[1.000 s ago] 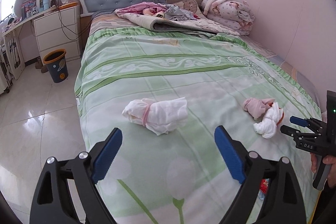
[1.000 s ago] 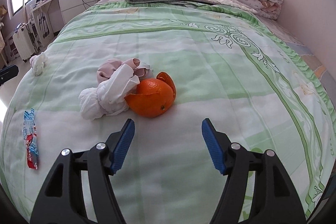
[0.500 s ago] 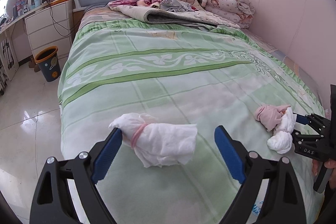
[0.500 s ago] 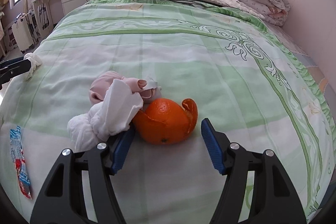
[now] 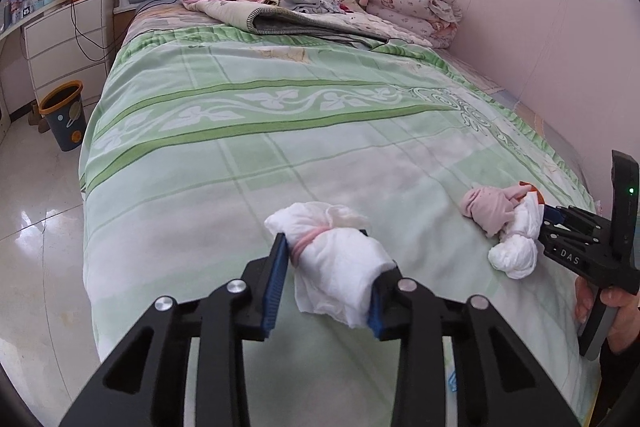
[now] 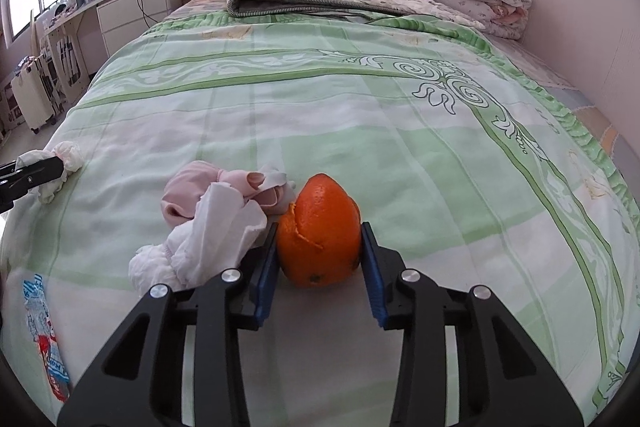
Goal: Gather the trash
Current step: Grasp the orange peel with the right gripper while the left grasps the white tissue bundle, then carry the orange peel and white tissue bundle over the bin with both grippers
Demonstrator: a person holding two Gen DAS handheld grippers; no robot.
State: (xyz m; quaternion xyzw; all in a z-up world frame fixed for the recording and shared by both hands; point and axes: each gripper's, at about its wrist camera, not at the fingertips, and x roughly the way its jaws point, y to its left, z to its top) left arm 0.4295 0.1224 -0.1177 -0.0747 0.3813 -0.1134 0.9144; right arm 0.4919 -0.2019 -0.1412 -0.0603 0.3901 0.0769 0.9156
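Two grips at once: my left gripper [image 5: 326, 281] pinches the white tissue wad [image 5: 334, 257] near the bed's [image 5: 280, 131] left edge; my right gripper [image 6: 320, 259] clamps the orange peel [image 6: 320, 237] beside a pink-white rag bundle [image 6: 216, 223].

Black tongs [image 5: 326, 281], blue pads [image 5: 276, 287], silver screws, white "DAS" marking.

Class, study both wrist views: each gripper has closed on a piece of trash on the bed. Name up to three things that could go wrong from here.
1. The orange peel is a hollow, split shell; the right gripper may crush or tear it, dropping pieces.
2. The pink-and-white cloth bundle touches the peel and could be dragged along.
3. The left gripper pinches soft white tissue wad; it could slip out before reaching the bin, which stands far off on the floor.
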